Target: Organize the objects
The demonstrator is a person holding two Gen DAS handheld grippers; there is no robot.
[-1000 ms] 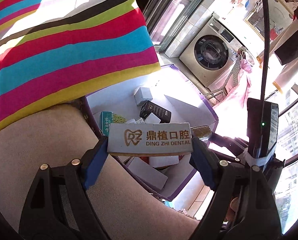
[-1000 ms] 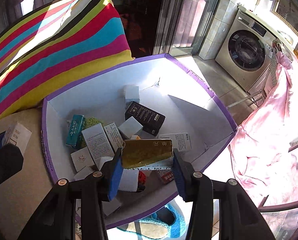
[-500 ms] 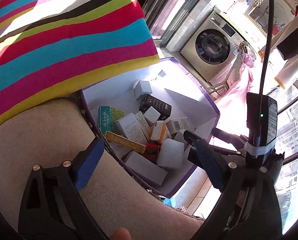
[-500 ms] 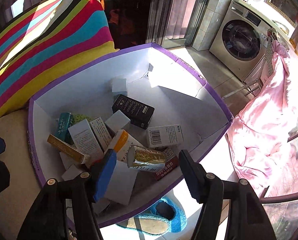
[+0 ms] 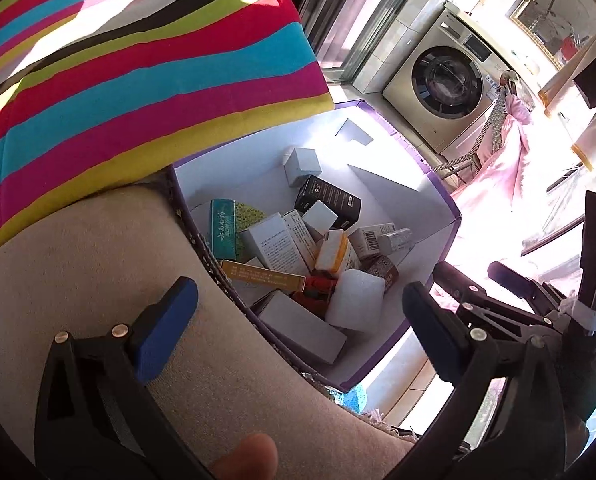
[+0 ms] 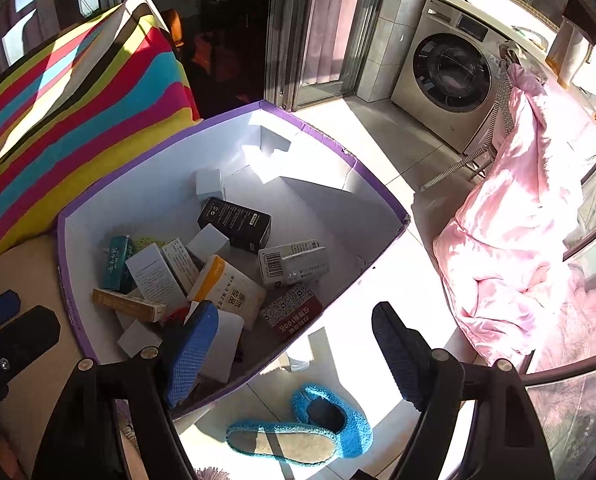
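A white carton with a purple rim (image 5: 444, 204) (image 6: 137, 188) stands beside the sofa seat and holds several small boxes. Among them are a black box (image 6: 235, 224), a teal box (image 5: 222, 232), an orange-and-white box (image 6: 225, 288) and a barcode box (image 6: 293, 264). A long yellow box (image 5: 261, 276) lies at the carton's near wall. A red-brown box with a QR code (image 6: 291, 310) lies near the front corner. My left gripper (image 5: 298, 316) hangs over the carton's near edge, its jaws opening, nothing between them. My right gripper (image 6: 293, 354) hovers above the front corner, also opening and empty.
A striped cushion (image 5: 137, 80) leans on the beige sofa seat (image 5: 77, 260) left of the carton. On the tiled floor are blue slippers (image 6: 298, 432), a pink cloth (image 6: 518, 240) and a washing machine (image 6: 450, 76). A fingertip (image 5: 249, 456) shows at the bottom edge.
Both grippers let go: the dental box fell from the left jaws and the gold-topped box from the right jaws into the carton. Both jaws spread wide, and the right gripper drew back.
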